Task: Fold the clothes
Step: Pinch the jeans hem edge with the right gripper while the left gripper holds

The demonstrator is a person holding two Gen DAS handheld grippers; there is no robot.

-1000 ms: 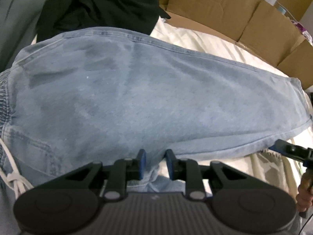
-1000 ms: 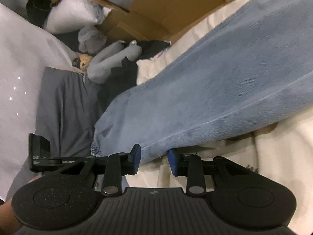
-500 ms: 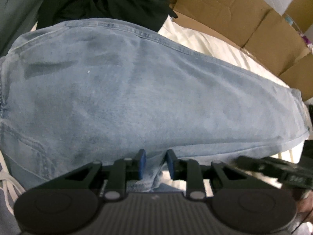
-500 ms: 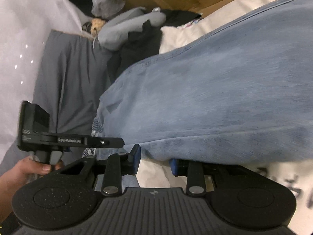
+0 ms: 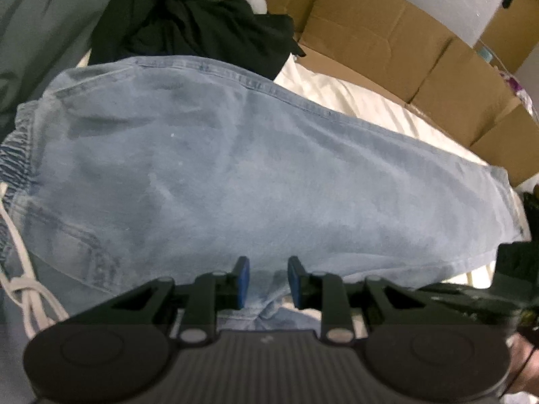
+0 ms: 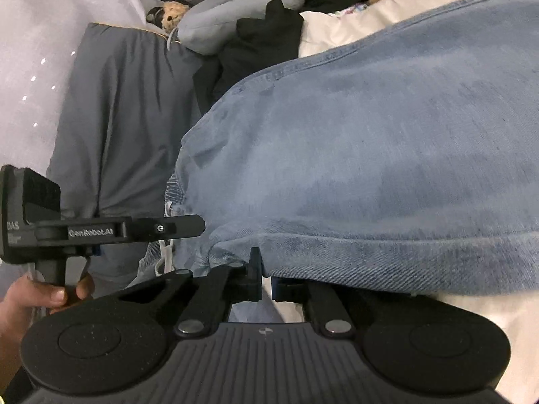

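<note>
In the left wrist view I see no readable writing; my left claw has its blue pads spread apart, with the near edge of the jeans lying just between and beyond them, and nothing is pinched. The jeans lie flat and folded lengthwise on the cream bed sheet, waistband and white drawstring at the left, hem at the right. Beyond the far seam there is a strip of bare sheet, then brown cardboard boxes, and a black garment touches the upper left corner of the jeans. In the right wrist view I can read "GenRobot.AI" and "DAS" on the other gripper body, held by a hand at the left. My right claw reaches under the thick hem edge of the jeans; its right finger is covered by denim, so I cannot tell if it pinches. Only this view shows a grey pillow and a small plush toy.
</note>
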